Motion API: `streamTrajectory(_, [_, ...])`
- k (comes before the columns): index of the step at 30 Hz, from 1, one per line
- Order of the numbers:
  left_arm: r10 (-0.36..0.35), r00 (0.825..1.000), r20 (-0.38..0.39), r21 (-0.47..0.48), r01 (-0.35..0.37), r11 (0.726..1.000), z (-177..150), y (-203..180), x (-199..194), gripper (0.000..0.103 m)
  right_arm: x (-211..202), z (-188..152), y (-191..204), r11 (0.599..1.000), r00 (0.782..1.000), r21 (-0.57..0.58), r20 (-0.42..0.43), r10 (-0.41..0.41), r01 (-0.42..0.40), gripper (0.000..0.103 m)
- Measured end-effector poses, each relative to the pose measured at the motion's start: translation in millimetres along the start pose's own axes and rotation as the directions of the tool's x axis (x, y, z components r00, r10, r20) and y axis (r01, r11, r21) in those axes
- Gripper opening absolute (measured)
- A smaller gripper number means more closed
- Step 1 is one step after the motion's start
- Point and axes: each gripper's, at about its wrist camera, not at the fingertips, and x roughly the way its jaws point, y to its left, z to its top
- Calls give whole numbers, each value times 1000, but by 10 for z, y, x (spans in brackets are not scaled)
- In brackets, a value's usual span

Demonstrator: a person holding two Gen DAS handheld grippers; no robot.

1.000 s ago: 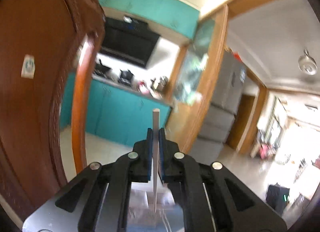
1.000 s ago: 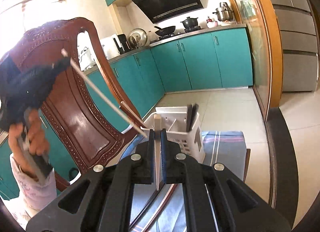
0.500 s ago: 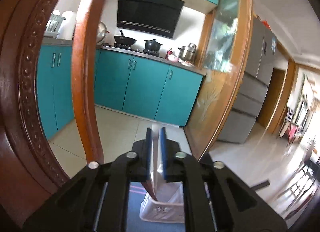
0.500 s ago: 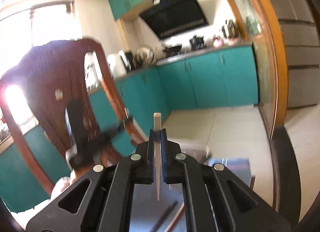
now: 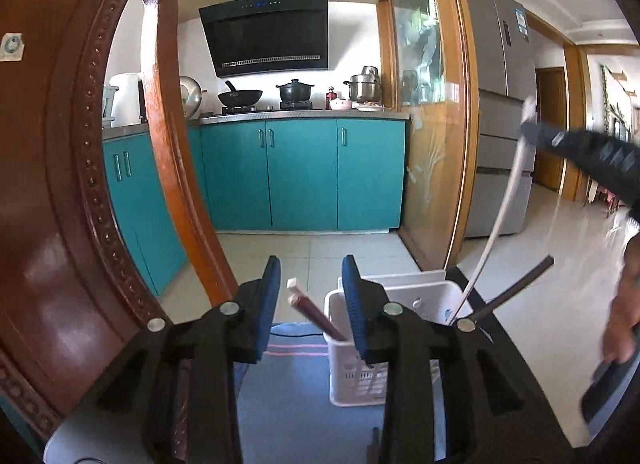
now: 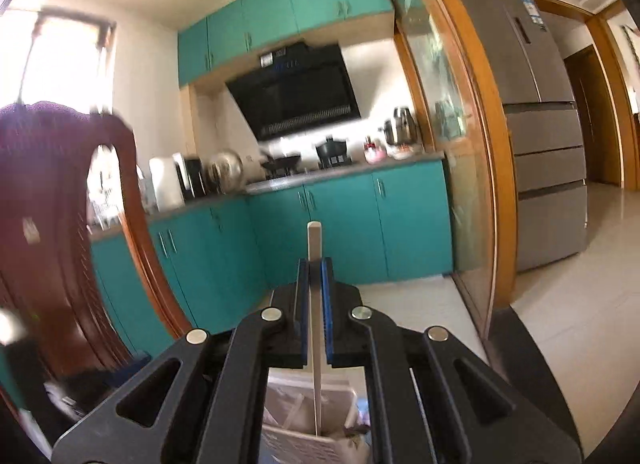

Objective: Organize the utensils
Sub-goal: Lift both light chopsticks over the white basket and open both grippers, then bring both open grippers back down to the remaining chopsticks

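Note:
A white plastic utensil holder (image 5: pixel 362 372) stands on a blue cloth (image 5: pixel 288 404). A reddish-brown chopstick pair (image 5: pixel 310 310) leans out of its left compartment, between the jaws of my left gripper (image 5: pixel 311 288), which is open and empty just above and in front of the holder. My right gripper (image 6: pixel 315 284) is shut on a pale chopstick (image 6: pixel 315 248). In the left wrist view that chopstick (image 5: pixel 500 219) hangs down into the holder's right side, next to a dark chopstick (image 5: pixel 516 288). The holder (image 6: pixel 308 420) lies below the right gripper.
A carved wooden chair back (image 5: pixel 80 183) stands close on the left. Teal kitchen cabinets (image 5: pixel 300 175), a wooden door frame (image 5: pixel 460 103) and a grey fridge (image 5: pixel 500 123) lie beyond. The table's dark edge (image 5: pixel 504 340) runs at the right.
My left gripper has opened and let go of its chopstick, which now rests in the holder. The right gripper has swung up and over the holder with its pale chopstick.

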Motion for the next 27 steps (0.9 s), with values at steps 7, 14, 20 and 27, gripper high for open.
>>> streamTrajectory(7, [6, 999, -33, 37, -5, 999, -120, -74, -10, 35, 248, -310, 19, 999, 993, -37, -116, -14, 10, 7])
streamTrajectory(14, [12, 998, -56, 55, -9, 998, -176, -92, -2, 39, 96, -310, 81, 997, 996, -72, -79, -33, 28, 33])
streamTrajectory(20, [18, 996, -86, 61, -13, 998, -231, -40, 36, 41, -357, -146, 160, 995, 999, -94, -10, 32, -33, 33])
streamTrajectory(27, [-78, 950, -301, -41, 69, 997, -550, 192, 273, 41, -437, -697, 171, 969, 936, -99, -296, 189, -226, 33])
